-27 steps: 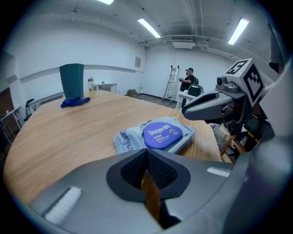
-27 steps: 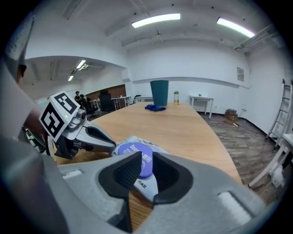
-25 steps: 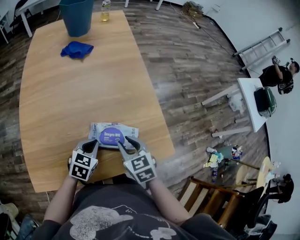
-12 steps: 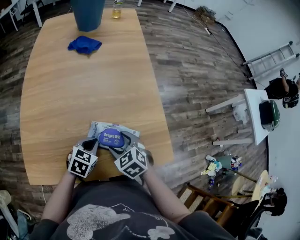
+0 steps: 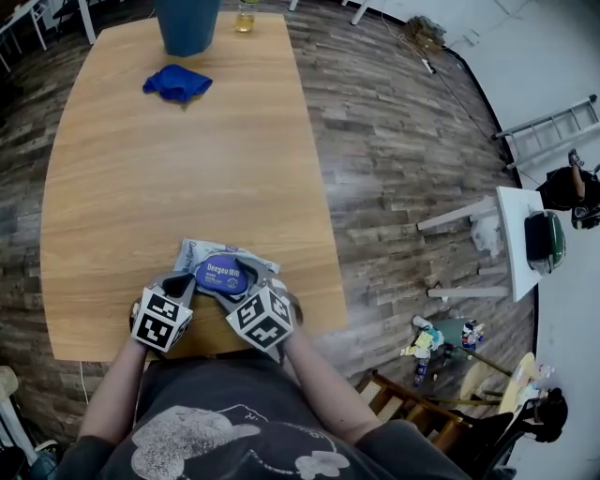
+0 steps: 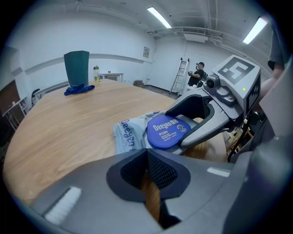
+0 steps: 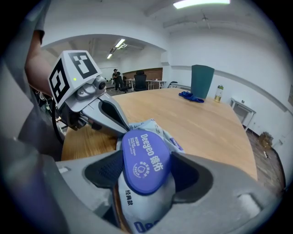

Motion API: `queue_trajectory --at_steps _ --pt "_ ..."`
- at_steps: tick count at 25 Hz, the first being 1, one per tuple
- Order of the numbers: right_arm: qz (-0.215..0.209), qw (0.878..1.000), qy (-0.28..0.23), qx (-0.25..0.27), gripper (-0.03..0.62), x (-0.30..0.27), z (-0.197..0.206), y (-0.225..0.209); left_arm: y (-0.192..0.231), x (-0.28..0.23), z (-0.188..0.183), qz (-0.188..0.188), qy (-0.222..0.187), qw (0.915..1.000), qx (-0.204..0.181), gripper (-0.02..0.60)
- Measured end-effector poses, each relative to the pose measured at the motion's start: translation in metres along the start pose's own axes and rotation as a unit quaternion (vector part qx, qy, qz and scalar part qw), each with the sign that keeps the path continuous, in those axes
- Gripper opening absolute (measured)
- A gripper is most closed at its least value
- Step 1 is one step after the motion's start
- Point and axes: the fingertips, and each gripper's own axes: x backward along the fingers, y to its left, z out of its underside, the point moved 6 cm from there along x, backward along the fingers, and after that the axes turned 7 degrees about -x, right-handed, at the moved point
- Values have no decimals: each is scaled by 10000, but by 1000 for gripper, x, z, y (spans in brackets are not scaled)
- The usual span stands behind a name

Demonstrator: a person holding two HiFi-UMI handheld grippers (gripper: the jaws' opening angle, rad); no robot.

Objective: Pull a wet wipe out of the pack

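Pack point(image 5: 194, 255) flat on table point(image 5: 187, 169) — long axis crosswise, blue lid point(image 5: 223, 275) upward

Wooden table point(image 5: 169, 178), wipes pack point(image 5: 221, 273), blue cloth point(image 5: 176, 82), bin point(image 5: 187, 23)

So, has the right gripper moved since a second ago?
Yes: the right gripper has slid left toward the wipe pack, its opening jaws now astride the pack's blue lid.
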Motion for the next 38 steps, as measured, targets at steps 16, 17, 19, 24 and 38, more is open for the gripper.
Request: queue_trajectory --at_steps 16,17,19,24,38 --pt "-802 9934 275 -770 308 2 -9 -14 2 -1 0 -59 -64 9997 212 18" --pt "-879 9920 263 -868 308 3 -10 -15 2 -1 0 -69 -57 9998 202 18" --pt "-1072 9880 220 -1090 308 4 -10 -19 2 -1 0 -85 -57 9998 185 18" --pt "-1229 9849 107 -1216 311 7 -13 -22 3 -1 0 -65 -63 9998 168 18" --pt "780 9703 -1459 -1765 190 50 -23 -79 3 0 3 -18 -58 9999 96 18"
